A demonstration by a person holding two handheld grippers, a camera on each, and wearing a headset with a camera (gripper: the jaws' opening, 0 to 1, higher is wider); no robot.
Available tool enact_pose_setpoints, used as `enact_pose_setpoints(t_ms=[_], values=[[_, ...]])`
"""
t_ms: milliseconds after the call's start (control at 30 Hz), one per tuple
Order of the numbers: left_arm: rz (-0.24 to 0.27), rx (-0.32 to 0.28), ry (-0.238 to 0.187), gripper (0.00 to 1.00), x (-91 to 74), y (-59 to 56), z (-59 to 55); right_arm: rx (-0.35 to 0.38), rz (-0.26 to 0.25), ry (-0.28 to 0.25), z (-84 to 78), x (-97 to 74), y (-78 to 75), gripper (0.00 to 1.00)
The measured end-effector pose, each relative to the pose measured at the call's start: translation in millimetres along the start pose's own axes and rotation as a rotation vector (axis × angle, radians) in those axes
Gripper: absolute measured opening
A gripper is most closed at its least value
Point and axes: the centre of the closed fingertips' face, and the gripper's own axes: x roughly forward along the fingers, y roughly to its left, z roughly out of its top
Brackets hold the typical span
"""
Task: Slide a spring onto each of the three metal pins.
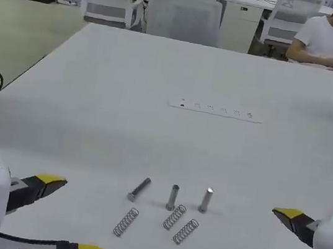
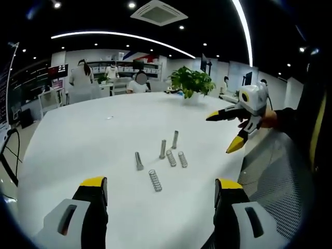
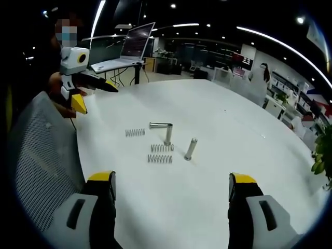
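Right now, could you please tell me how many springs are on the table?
3, all lying loose on the table, none on a pin yet: the left spring, the middle spring close by the middle pin, and the right spring. None seems hidden.

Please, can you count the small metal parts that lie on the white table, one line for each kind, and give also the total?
Metal pins: 3
Springs: 3
Total: 6
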Motion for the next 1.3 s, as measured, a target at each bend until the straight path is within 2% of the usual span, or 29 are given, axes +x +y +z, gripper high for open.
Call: enact_pose_setpoints(t_ms=[67,233,500,767,1000,1300], values=[[-0.002,-0.009,-0.006,0.82,0.7,3.8,4.1,0.000,-0.001,-0.002,0.3,-0.3,-0.3,0.89],[-0.016,0.028,0.003,0.81,7.0,14.0,16.0,-0.003,0.001,-0.003,0.7,-0.1,0.0,0.89],[-0.064,0.018,0.011,0.80,30.5,27.3,28.2,0.000,-0.004,-0.007,1.5,-0.8,-0.5,0.89],[-0.084,-0.003,0.029,0.74,59.2,37.0,32.6,0.003,-0.010,-0.007,1.6,-0.9,-2.0,0.89],[-0.081,0.035,0.082,0.69,83.4,39.3,27.4,0.004,-0.015,-0.005,0.9,-1.2,-3.4,0.89],[-0.040,0.054,0.122,0.53,105.6,50.7,23.2,-0.001,-0.012,-0.002,0.3,-1.0,-2.9,0.89]])
